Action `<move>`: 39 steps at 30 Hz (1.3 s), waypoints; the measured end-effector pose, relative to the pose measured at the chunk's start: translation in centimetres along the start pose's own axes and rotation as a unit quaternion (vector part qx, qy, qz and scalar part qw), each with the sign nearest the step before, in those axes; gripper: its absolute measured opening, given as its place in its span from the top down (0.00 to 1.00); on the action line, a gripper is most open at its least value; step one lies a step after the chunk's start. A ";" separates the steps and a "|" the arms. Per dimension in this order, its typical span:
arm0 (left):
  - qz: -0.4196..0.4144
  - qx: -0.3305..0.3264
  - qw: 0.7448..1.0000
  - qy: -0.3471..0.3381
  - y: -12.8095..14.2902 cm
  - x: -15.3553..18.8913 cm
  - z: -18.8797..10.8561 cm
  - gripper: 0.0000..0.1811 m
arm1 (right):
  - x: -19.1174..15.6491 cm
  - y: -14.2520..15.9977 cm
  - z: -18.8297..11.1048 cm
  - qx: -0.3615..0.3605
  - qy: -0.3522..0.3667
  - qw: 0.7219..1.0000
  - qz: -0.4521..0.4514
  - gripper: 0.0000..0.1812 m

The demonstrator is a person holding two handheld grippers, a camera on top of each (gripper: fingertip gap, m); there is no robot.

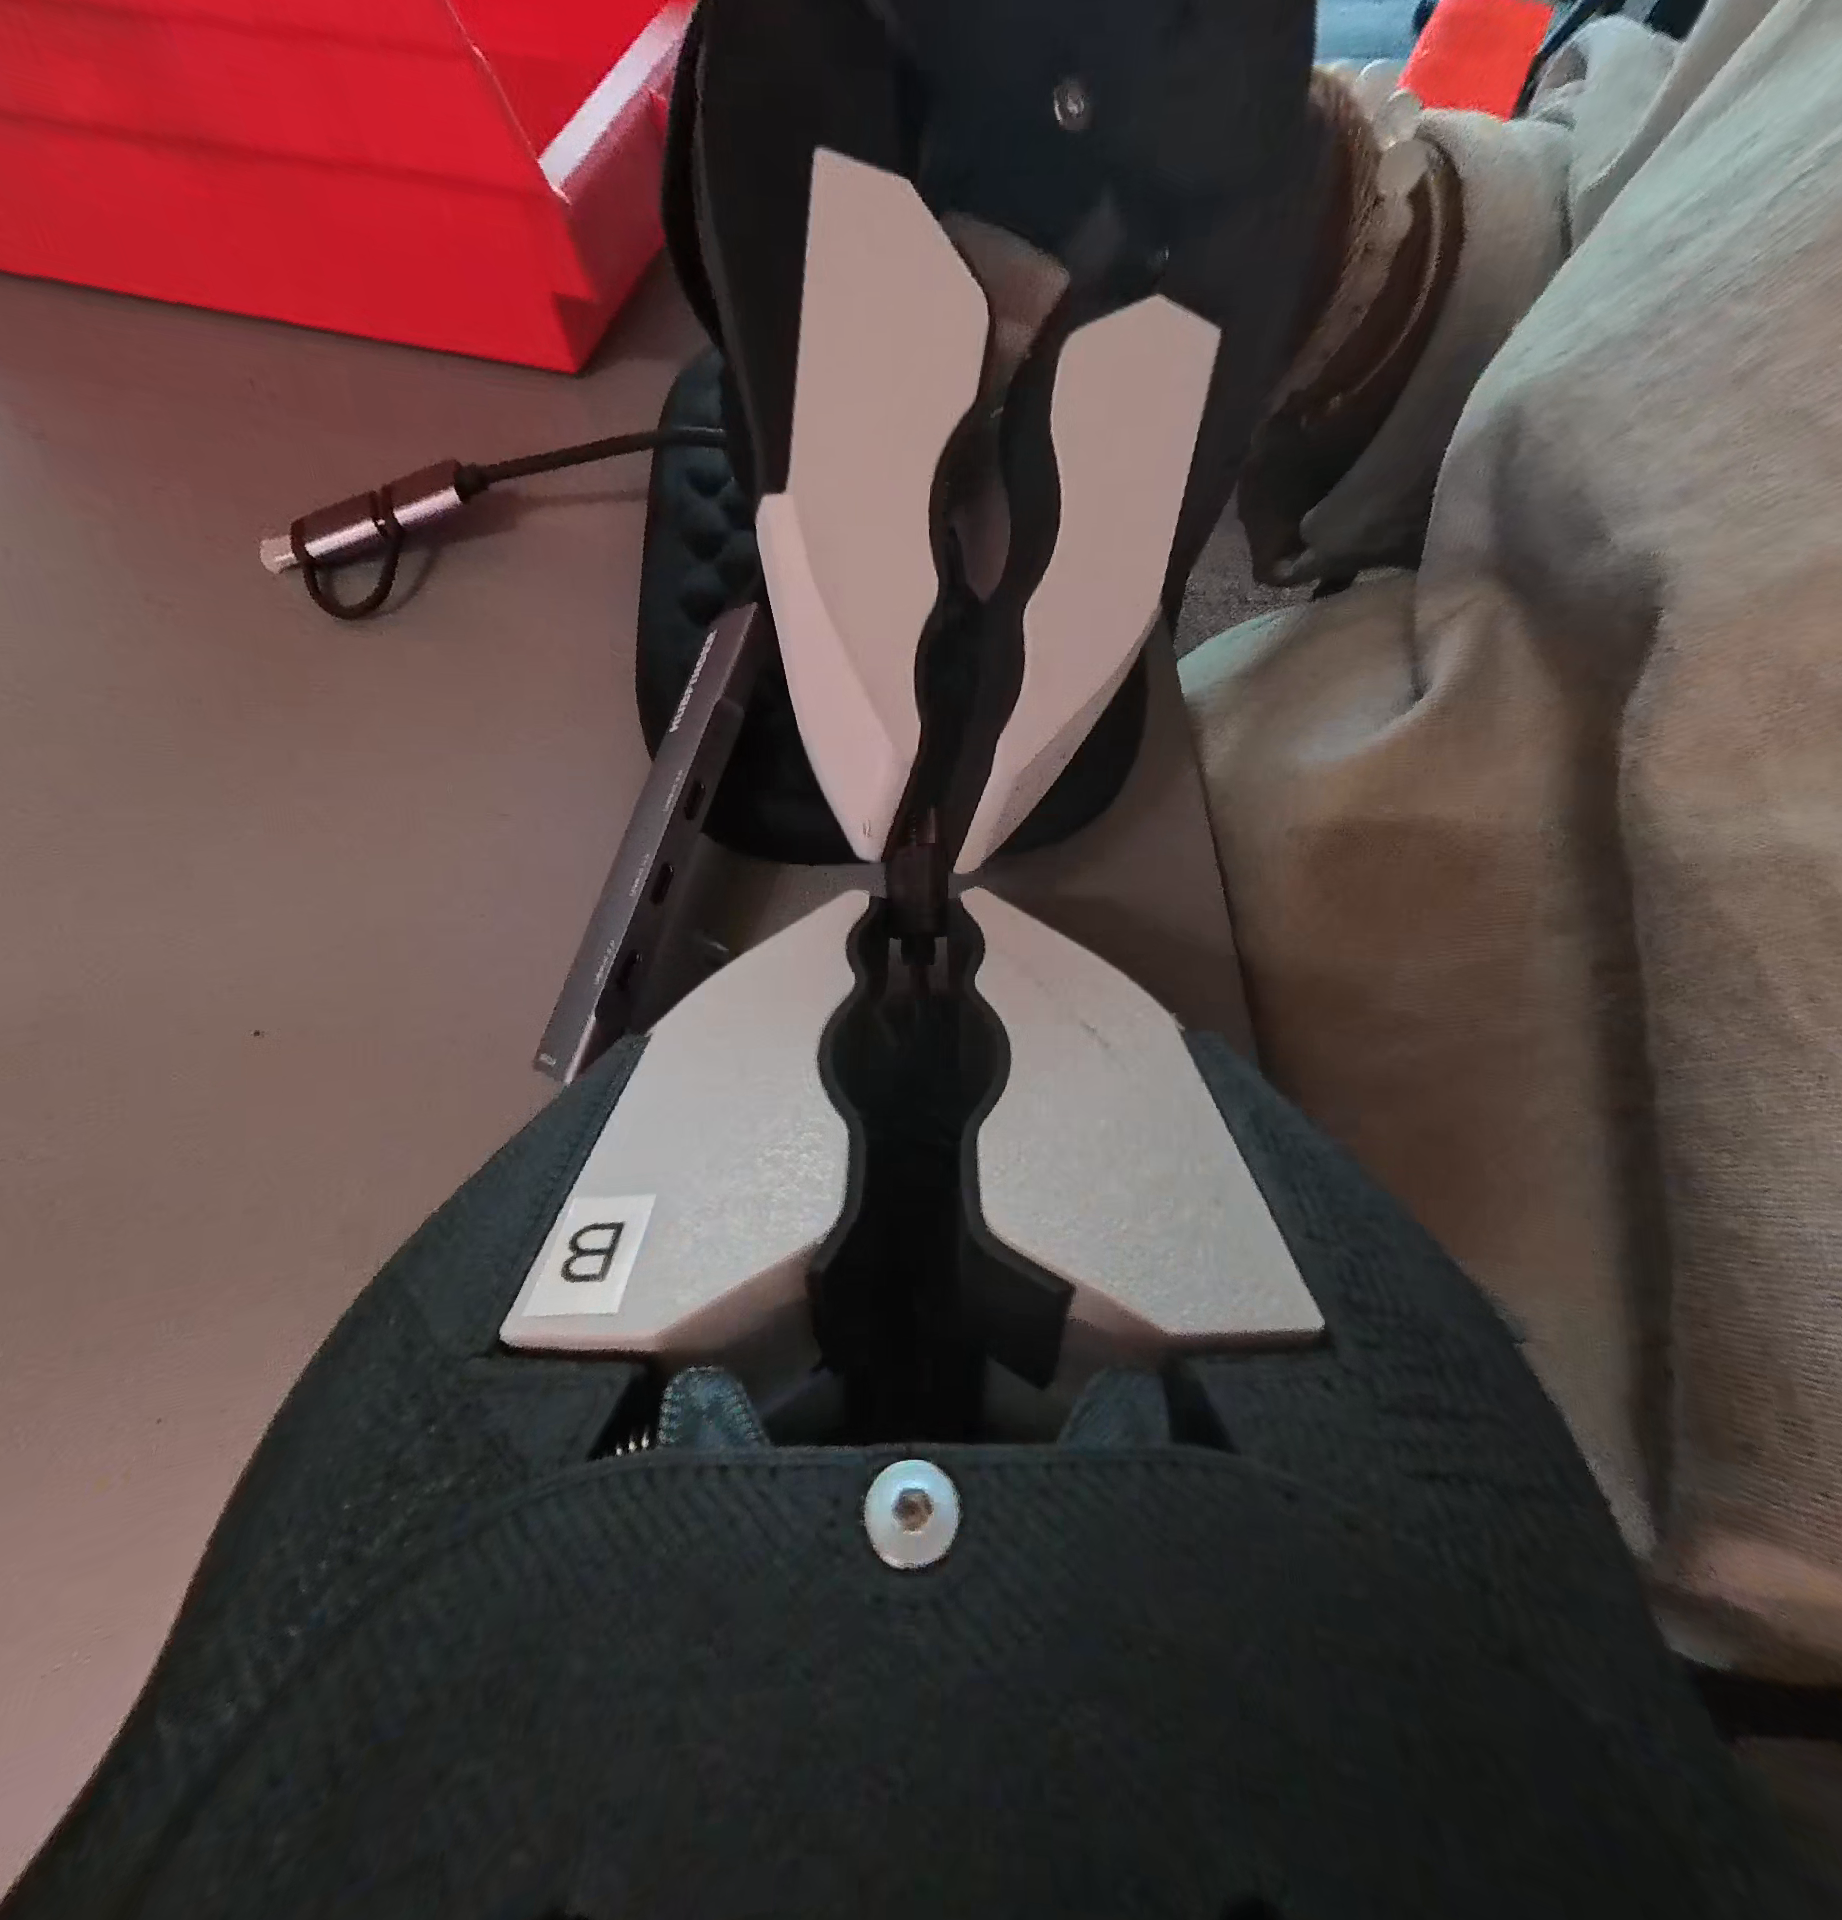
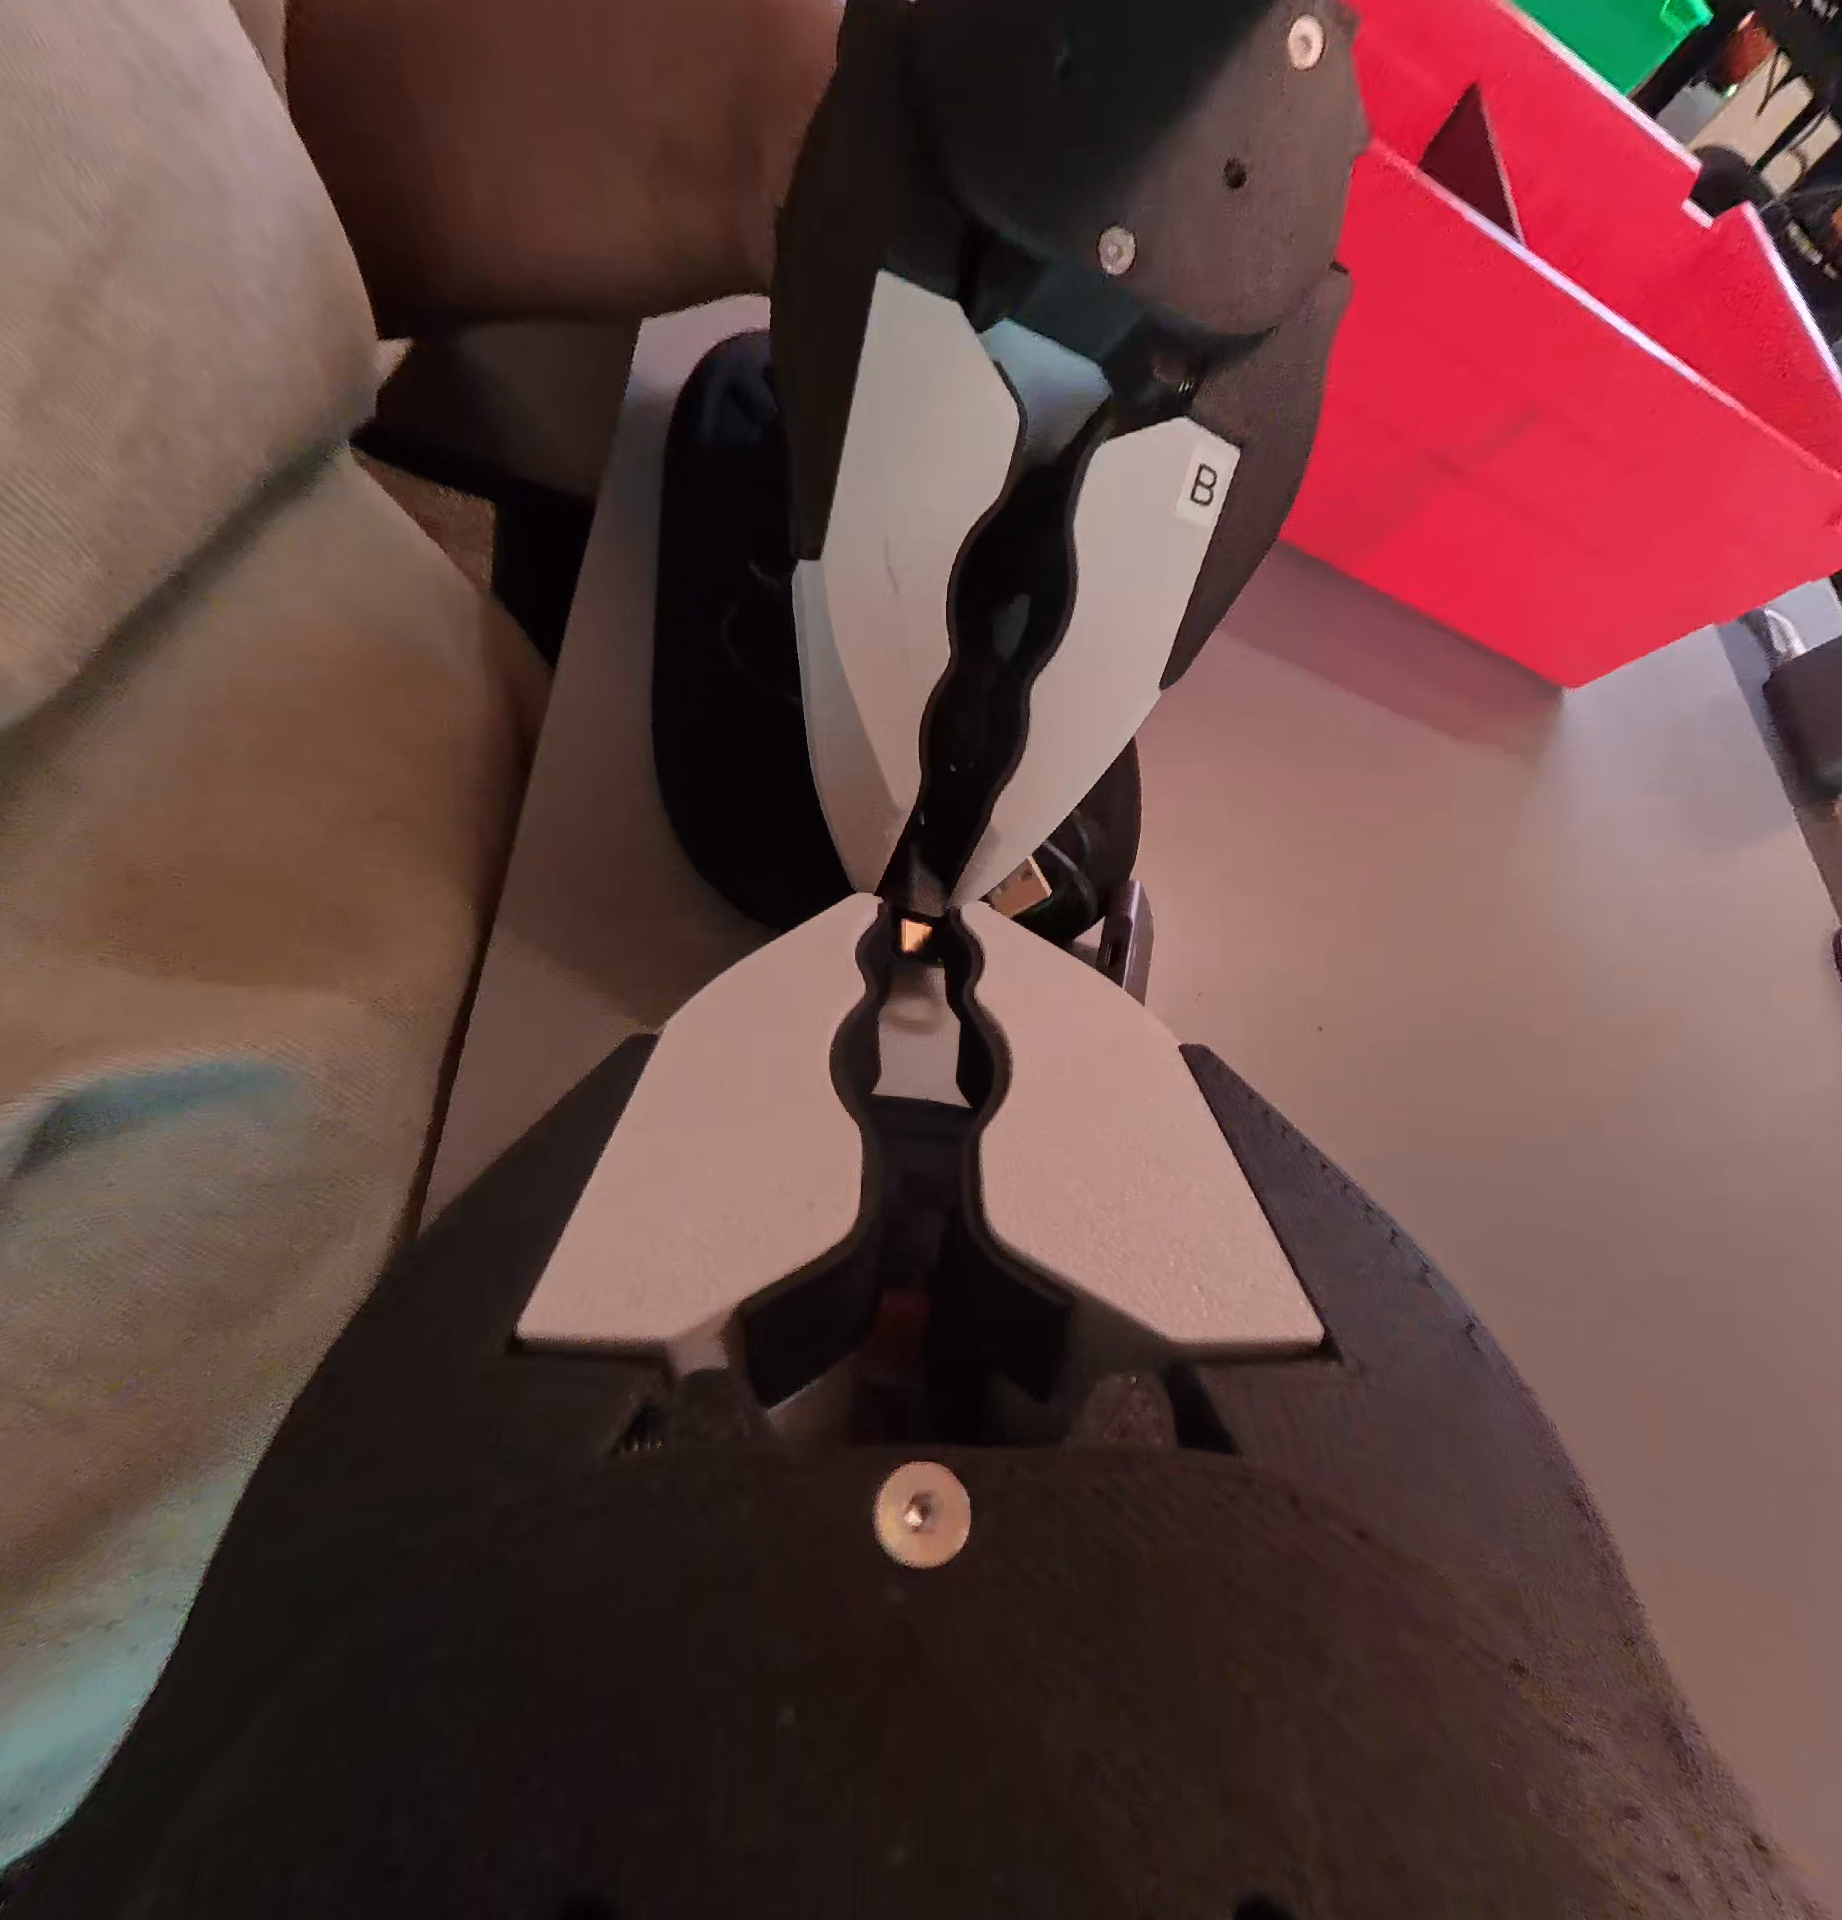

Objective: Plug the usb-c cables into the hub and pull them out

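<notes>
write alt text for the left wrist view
Two white-fingered claws meet tip to tip over a grey table, the left claw and right claw both pinching a dark cable connector. A grey hub lies just left, a loose cable plug beyond, red boxes behind.

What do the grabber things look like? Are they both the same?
Yes, they match. The left gripper and right gripper each have a rough black body with a silver screw, and two pale grey fingers lined with wavy black pads. One finger has a white sticker. The person's sleeve is beige.
</notes>
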State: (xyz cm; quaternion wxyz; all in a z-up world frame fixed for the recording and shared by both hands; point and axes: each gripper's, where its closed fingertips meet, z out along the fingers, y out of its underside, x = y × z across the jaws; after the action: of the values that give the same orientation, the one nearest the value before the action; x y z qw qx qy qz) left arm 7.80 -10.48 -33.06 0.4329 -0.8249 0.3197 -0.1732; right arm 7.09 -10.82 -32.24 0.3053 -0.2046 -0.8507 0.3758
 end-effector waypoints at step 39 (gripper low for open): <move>0.018 -0.036 0.998 -0.053 1.1 -0.8 0.5 0.95 | 0.1 1.5 0.9 -0.059 0.008 0.998 0.017 0.92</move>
State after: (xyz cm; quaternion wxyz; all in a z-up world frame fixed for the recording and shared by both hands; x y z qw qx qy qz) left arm 7.07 -10.14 -34.26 0.4222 -0.8419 0.3177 -0.1098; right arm 6.58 -10.31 -33.86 0.2932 -0.2398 -0.8654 0.3281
